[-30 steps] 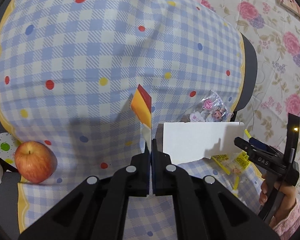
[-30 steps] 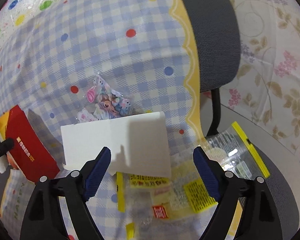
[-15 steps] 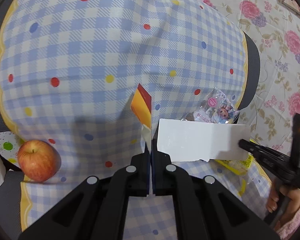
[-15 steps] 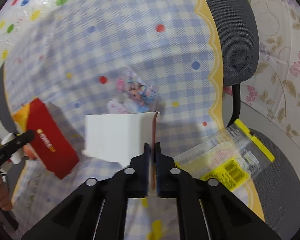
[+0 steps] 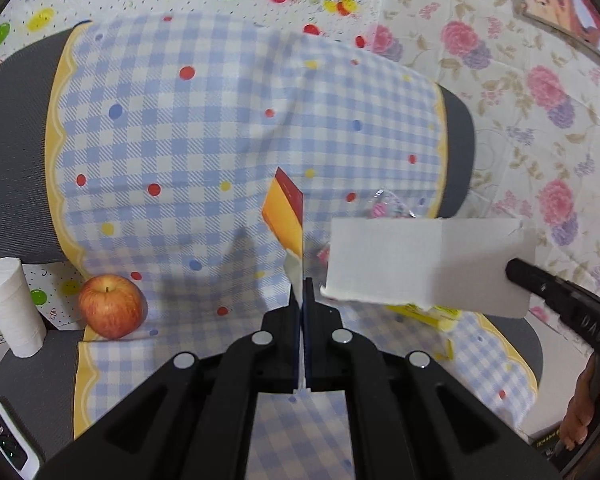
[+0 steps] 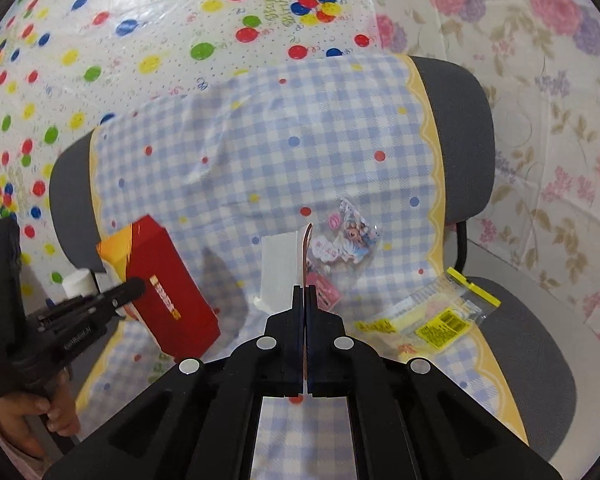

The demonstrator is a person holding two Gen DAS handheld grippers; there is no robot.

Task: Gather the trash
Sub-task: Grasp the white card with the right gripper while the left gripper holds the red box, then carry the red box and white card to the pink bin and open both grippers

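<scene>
My left gripper (image 5: 302, 286) is shut on a flattened red and orange carton (image 5: 285, 212) and holds it up above the checkered cloth; the carton also shows in the right wrist view (image 6: 168, 284). My right gripper (image 6: 305, 290) is shut on a white card (image 6: 282, 272) held edge-on; the card shows broadside in the left wrist view (image 5: 424, 266). A cartoon-printed clear wrapper (image 6: 350, 236) and a clear bag with yellow labels (image 6: 436, 316) lie on the cloth to the right.
A blue checkered cloth (image 5: 204, 140) covers a grey office chair (image 6: 466, 140). A red apple (image 5: 111, 306) sits at the cloth's left edge beside a white paper roll (image 5: 10, 308). Balloon-print and floral sheets hang behind.
My right gripper closed on the white card and lifted it off the cloth. Both grippers rose and pulled back, so more of the chair and wall shows. The left still holds the carton.
</scene>
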